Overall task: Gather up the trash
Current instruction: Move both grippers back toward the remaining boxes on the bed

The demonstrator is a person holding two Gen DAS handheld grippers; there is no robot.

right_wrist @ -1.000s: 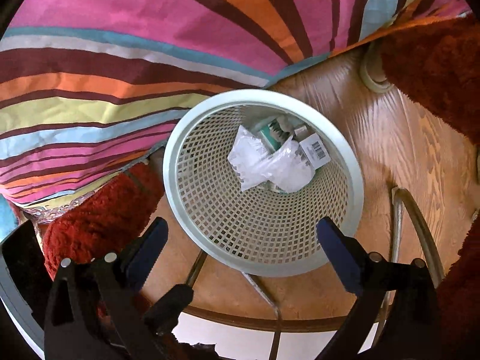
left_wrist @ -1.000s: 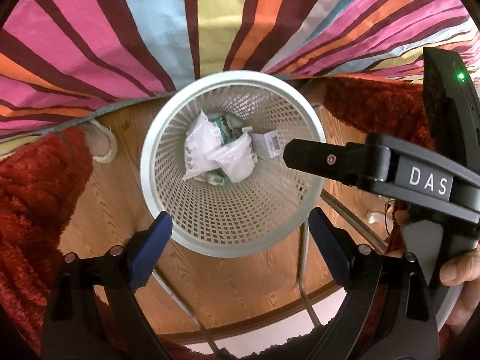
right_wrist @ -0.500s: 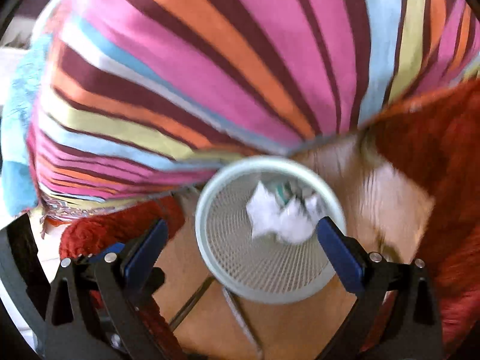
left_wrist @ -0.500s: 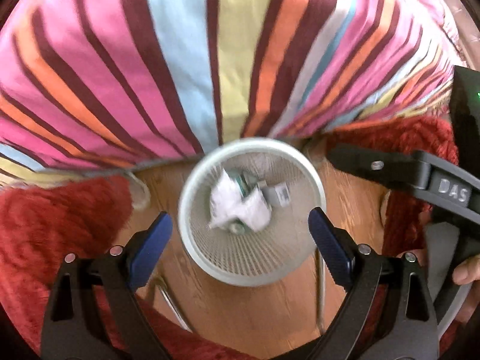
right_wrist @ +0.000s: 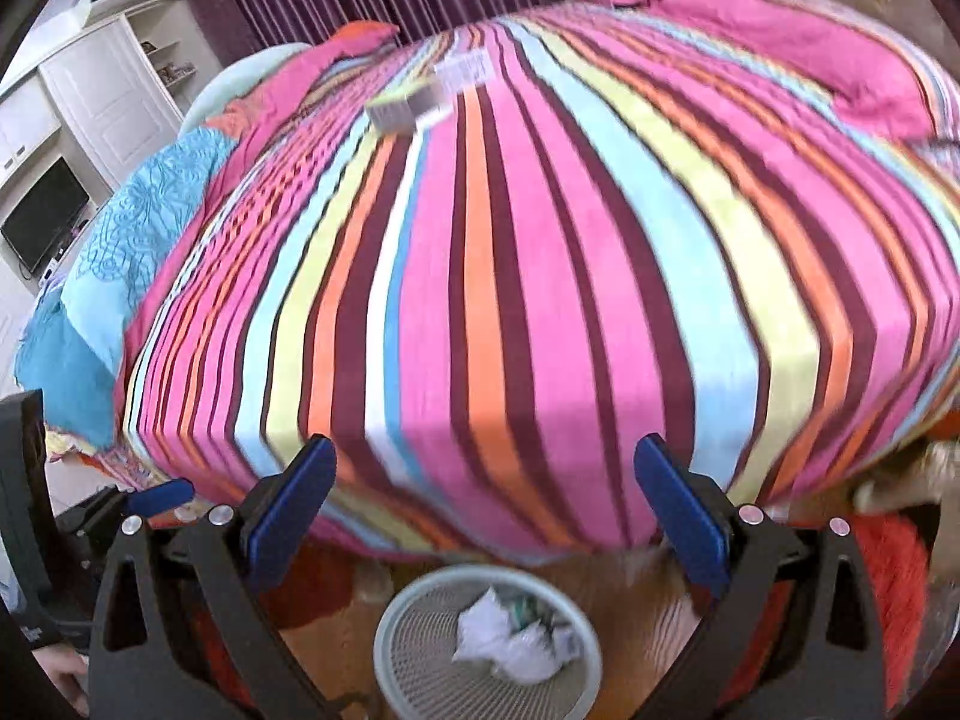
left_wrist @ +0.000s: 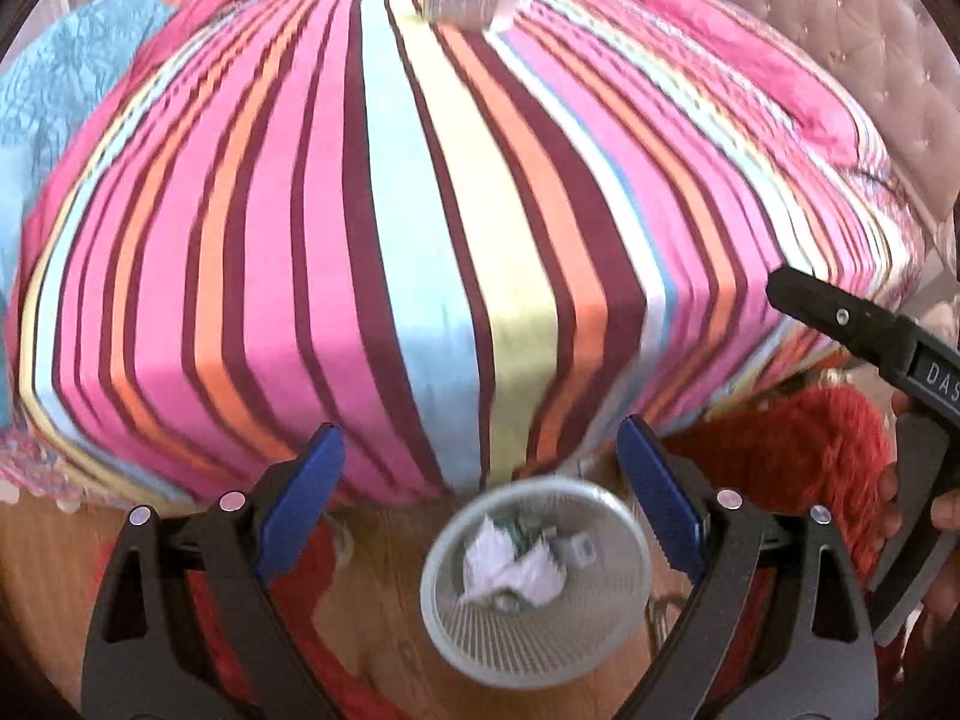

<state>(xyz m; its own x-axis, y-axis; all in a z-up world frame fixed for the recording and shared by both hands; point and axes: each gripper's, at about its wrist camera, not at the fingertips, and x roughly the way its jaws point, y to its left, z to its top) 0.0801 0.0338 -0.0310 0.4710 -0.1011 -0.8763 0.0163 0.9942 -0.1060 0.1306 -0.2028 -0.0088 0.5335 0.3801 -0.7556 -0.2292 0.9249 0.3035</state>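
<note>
A: Left wrist view, read left to right. The left gripper [left_wrist: 480, 480] stands with its blue pads spread wide and nothing between them. Below and between them sits the white mesh wastebasket [left_wrist: 624, 546] on the wood floor, holding crumpled white paper [left_wrist: 510, 570] and a small barcoded carton [left_wrist: 582, 549]. At the right edge the other tool enters the picture, a hand [left_wrist: 942, 516] on its handle.

B: And the trash not yet collected?

A: A small box [left_wrist: 468, 0] lies far up on the striped bedspread [left_wrist: 420, 228], well apart from the basket. It is blurred; no print can be read.

B: Right wrist view, same order?

A: At the left, a blue patterned quilt [right_wrist: 138, 228]; then the same box [right_wrist: 414, 105] with what looks like a pale flat card [right_wrist: 465, 72] just beside it, too blurred to name. The right gripper [right_wrist: 486, 504] is likewise spread and empty, with the basket [right_wrist: 396, 618] below it.

B: How should the box handle?

A: Judged as light, thin cardboard: stiff along its edges, easily crushed across its broad faces. The soft bedding will give under it, so a grip across the two long narrow sides seems best, closing gently.
</note>
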